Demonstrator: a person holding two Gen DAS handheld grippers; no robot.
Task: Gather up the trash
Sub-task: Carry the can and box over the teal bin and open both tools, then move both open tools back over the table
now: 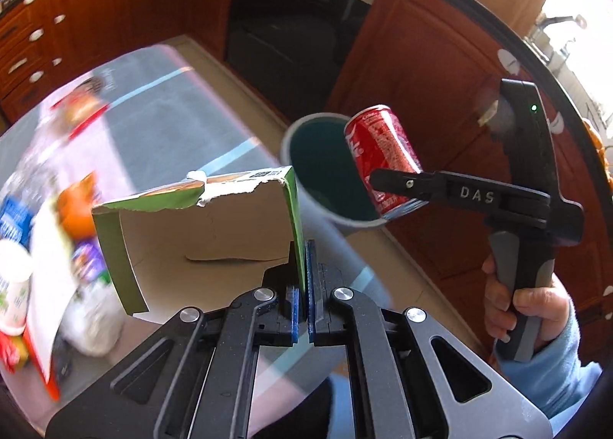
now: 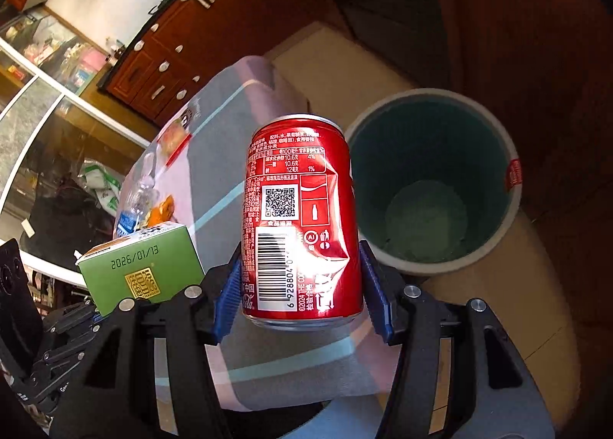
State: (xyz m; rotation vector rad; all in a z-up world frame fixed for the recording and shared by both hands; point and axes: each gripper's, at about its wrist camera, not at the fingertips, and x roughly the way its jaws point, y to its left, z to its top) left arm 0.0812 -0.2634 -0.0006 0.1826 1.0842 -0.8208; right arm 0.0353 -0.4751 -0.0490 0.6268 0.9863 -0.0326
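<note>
1. The left claw (image 1: 304, 285) has its blue pads pressed together on one side wall of a torn green carton (image 1: 199, 224), which it holds in the air with the open brown inside turned to the camera.
2. In the right wrist view the same green carton (image 2: 141, 266) shows a printed date and a gold stamp, and it is at the lower left, beside the can.
3. The right claw (image 2: 302, 285) pinches a dented red cola can (image 2: 302, 217) by its two sides, near the bottom end of the can; the can stands about upright in this view.
4. From the left wrist view the red cola can (image 1: 383, 155) is tilted and is in front of the mouth of the trash bin (image 1: 325, 178), held by the right claw (image 1: 387, 180).
5. The trash bin (image 2: 511, 178) is round, with a pale rim and a dark green inside, and it stands on the floor just beside the surface (image 2: 230, 125).
6. The surface has a grey and pink cloth with light blue lines.
7. More trash lies at its far side: a plastic bottle (image 2: 140, 197) and some orange pieces (image 2: 163, 211). These things are blurred in the left wrist view.
</note>
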